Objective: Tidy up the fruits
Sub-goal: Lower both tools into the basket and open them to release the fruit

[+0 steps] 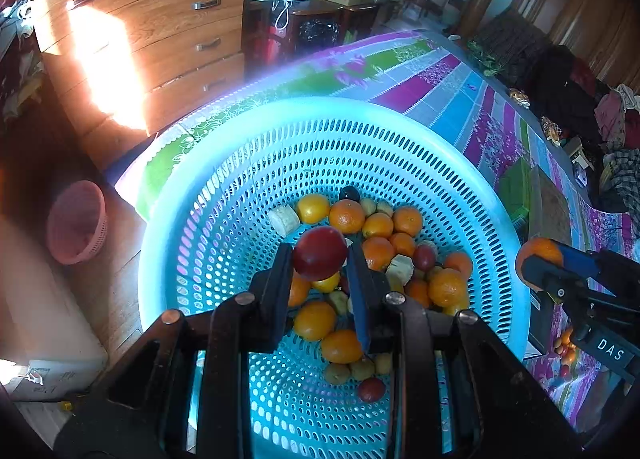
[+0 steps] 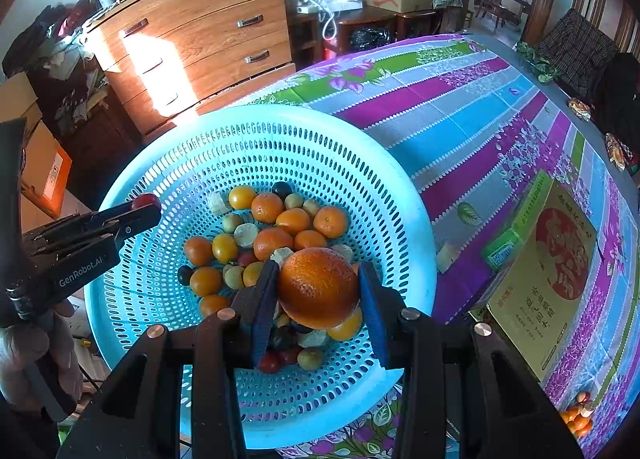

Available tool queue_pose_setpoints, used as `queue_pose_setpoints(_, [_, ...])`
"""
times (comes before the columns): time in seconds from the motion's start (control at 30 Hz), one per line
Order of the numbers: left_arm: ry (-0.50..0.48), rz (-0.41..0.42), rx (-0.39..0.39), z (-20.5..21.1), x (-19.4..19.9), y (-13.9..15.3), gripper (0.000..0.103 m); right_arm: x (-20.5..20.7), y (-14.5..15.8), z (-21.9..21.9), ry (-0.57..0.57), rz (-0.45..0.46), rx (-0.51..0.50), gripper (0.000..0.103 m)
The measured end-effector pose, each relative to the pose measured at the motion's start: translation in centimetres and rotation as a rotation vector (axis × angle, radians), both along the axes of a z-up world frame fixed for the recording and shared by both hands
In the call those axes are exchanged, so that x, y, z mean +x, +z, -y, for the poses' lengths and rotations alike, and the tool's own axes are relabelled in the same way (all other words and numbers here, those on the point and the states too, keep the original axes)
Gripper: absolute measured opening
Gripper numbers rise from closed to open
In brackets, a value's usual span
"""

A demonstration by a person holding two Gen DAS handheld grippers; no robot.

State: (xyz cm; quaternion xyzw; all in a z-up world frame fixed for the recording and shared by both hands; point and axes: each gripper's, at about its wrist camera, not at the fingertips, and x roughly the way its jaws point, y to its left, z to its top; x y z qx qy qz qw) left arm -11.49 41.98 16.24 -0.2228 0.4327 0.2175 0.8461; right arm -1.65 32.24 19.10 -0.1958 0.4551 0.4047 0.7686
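A large light-blue perforated basket (image 1: 240, 163) (image 2: 192, 155) sits on the table's near-left corner and holds several oranges, small red and green fruits and pale cut pieces. My left gripper (image 1: 320, 259) is shut on a dark red plum (image 1: 320, 252) above the pile; it also shows at the left of the right wrist view (image 2: 146, 205). My right gripper (image 2: 318, 289) is shut on a large orange (image 2: 318, 287) above the basket's near side; it shows in the left wrist view (image 1: 540, 263) over the basket's right rim.
The table wears a striped purple, blue and green floral cloth (image 2: 460, 107). A yellow-green flat box (image 2: 540, 259) lies right of the basket. A few loose fruits (image 2: 578, 417) lie at the near right. A wooden dresser (image 2: 208, 35) and a pink basket (image 1: 76, 223) stand left of the table.
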Motion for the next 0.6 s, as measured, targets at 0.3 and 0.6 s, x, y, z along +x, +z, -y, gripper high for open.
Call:
queue_pose_setpoints(0.3, [0.0,-0.011,-0.002,0.36,0.09,-0.32,0.028,0.0,-0.29,-0.18,0.005,-0.005,-0.004,0.044])
queue_pose_setpoints(0.6, [0.003,-0.011,-0.025,0.17,0.05,-0.6,0.047,0.04,-0.6,-0.39,0.01,-0.003,-0.008,0.046])
